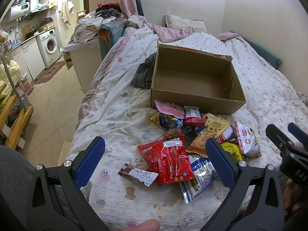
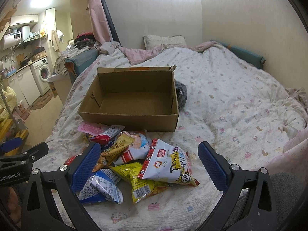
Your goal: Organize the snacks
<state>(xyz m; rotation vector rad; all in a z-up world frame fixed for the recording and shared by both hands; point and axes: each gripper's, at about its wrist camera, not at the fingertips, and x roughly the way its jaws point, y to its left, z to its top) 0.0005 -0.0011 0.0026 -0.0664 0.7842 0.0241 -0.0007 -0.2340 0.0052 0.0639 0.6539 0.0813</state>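
An open, empty cardboard box (image 1: 196,98) (image 2: 132,119) sits on the bed. A pile of snack packets lies in front of it: a red bag (image 1: 169,159), a small brown bar (image 1: 137,174), a blue-white pack (image 1: 198,177) (image 2: 104,188), a yellow pack (image 2: 138,182), a white-red bag (image 2: 167,165) and an orange bag (image 1: 209,132). My left gripper (image 1: 154,159) is open above the red bag. My right gripper (image 2: 149,165) is open above the white-red and yellow packs. Both are empty.
A patterned white quilt (image 2: 231,105) covers the bed. Dark folded cloth (image 1: 143,73) lies beside the box. A pillow (image 1: 184,22) is at the far wall. The bed edge drops to the floor on the left, with a washing machine (image 1: 49,45) beyond.
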